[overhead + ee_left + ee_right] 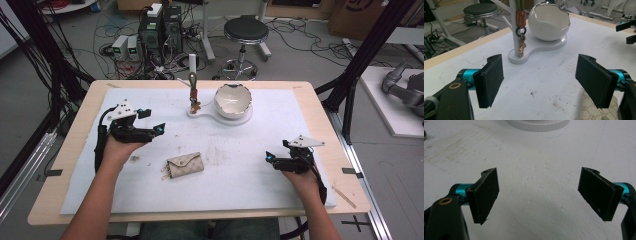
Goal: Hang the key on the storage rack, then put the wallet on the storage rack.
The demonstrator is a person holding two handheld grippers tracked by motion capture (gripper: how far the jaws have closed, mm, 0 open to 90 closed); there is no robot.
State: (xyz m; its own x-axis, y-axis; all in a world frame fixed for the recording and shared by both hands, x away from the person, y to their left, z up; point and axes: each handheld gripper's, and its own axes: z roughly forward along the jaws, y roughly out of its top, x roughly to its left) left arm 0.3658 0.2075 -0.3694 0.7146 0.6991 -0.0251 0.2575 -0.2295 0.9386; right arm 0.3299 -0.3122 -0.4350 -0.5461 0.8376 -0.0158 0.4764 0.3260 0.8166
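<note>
This is a lab or robotics workroom. At the top of the high view, black computer towers (161, 30) stand on the grey floor amid tangled black and coloured cables (105, 30), beside a round black stool with chrome legs (245, 35). Black metal frame struts (367, 47) rise at the upper right, and part of a grey robot arm (402, 85) lies on a white platform at the right edge.

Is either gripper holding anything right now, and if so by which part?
Nothing is held. The left gripper and right gripper are both open with only bare mat between their fingers; the key pouch lies untouched.
</note>
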